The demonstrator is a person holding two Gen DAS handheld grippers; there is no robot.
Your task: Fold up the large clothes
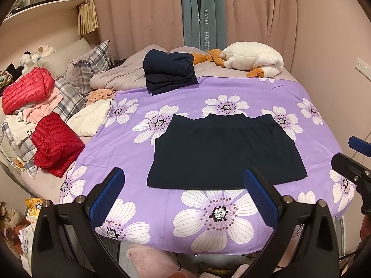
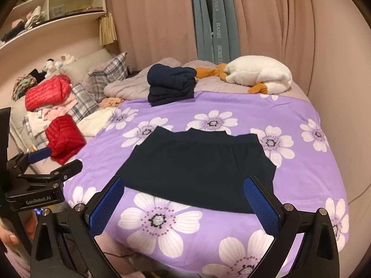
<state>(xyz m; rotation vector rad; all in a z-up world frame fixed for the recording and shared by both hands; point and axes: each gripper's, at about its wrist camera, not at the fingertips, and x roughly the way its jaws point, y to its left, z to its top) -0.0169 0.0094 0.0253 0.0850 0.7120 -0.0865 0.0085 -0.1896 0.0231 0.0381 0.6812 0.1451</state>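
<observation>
A dark navy garment [image 1: 222, 150] [image 2: 197, 166] lies flat on the purple flowered sheet [image 1: 266, 90] [image 2: 266, 108], collar end away from me, sides folded in. My left gripper [image 1: 184, 192] hovers open over the near hem, nothing between its blue pads [image 1: 106, 197]. My right gripper [image 2: 184, 199] is open too, above the garment's near edge, its right pad [image 2: 262, 203] over the hem's right corner. Each gripper shows in the other's view: the right gripper [image 1: 357, 159] at the right edge, the left gripper [image 2: 53, 159] at the left, held by a hand [image 2: 9, 238].
A stack of folded navy clothes [image 1: 169, 71] [image 2: 171, 83] sits at the far side of the sheet. Red puffer jackets [image 1: 55, 143] [image 2: 62, 136], plaid pillows [image 1: 90, 62] and loose laundry crowd the left. A white plush goose [image 1: 252, 59] [image 2: 259, 74] lies at the back right. Curtains [image 1: 143, 11] hang behind.
</observation>
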